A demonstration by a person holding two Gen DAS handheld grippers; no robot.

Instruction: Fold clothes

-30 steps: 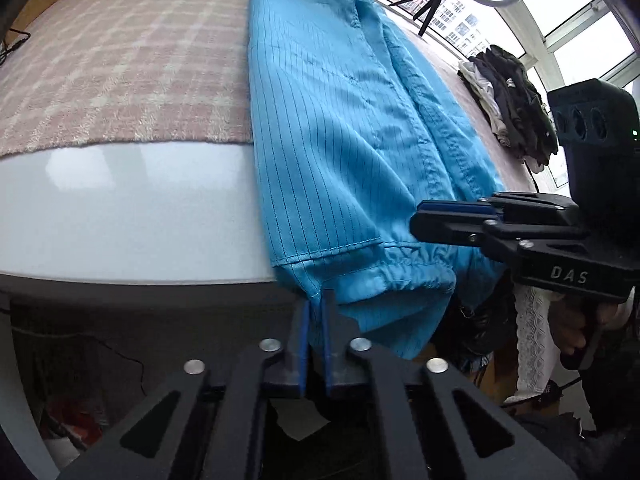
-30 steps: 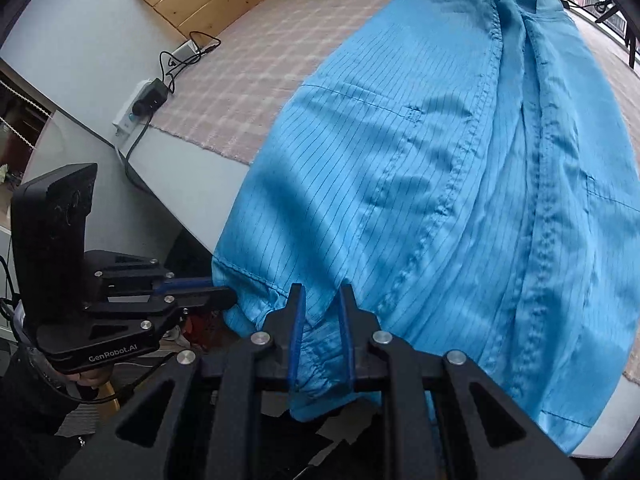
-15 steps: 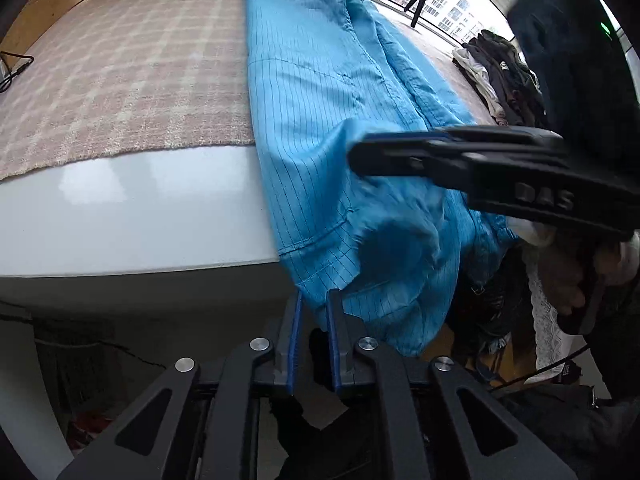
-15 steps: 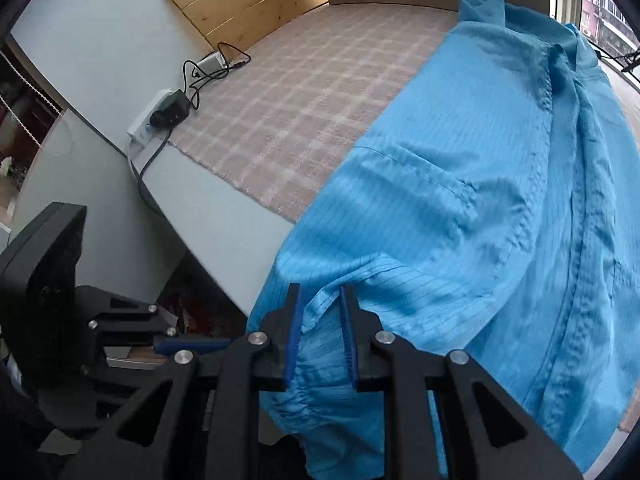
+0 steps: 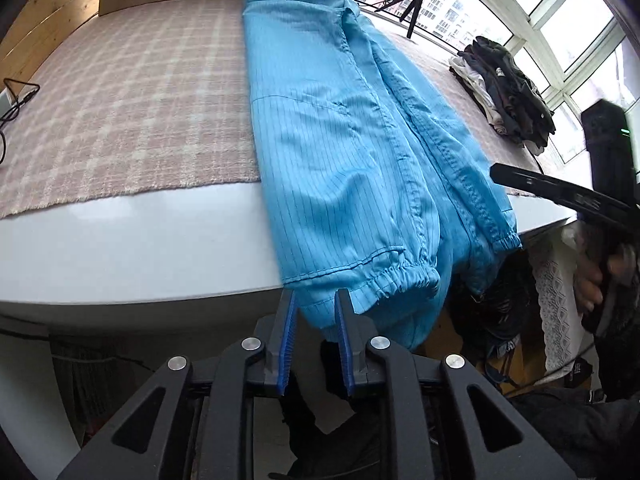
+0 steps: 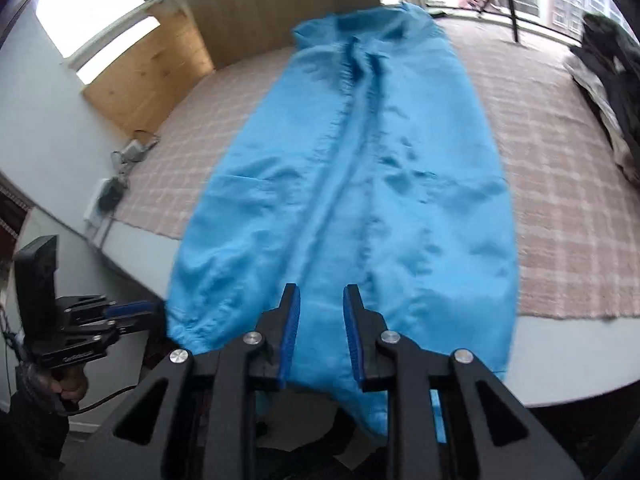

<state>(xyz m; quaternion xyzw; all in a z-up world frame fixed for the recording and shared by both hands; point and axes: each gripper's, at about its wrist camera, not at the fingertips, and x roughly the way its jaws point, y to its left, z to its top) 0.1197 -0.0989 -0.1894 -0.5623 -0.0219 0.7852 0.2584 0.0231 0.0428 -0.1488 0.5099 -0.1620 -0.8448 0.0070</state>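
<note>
Left wrist view, blue garment point(image 5: 340, 152) on plaid cloth point(image 5: 132, 112), dark clothes pile point(image 5: 508, 88) beyond

Blue garment point(image 6: 360, 200) lengthwise on checked cloth point(image 6: 560, 200), hem overhanging table edge (blurred), right tongs point(image 6: 319, 328) parted over it

Wood-panel wall point(image 6: 256, 12) behind, big windows point(image 5: 568, 20) w/ daylight, white table point(image 5: 120, 248) under plaid cloth point(image 5: 128, 112)

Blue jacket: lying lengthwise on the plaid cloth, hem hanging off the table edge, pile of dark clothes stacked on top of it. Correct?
Not the pile. In the left wrist view the dark clothes sit apart on the plaid cloth by the window; nothing lies on the blue jacket. Its hem does hang off the table edge.
</note>
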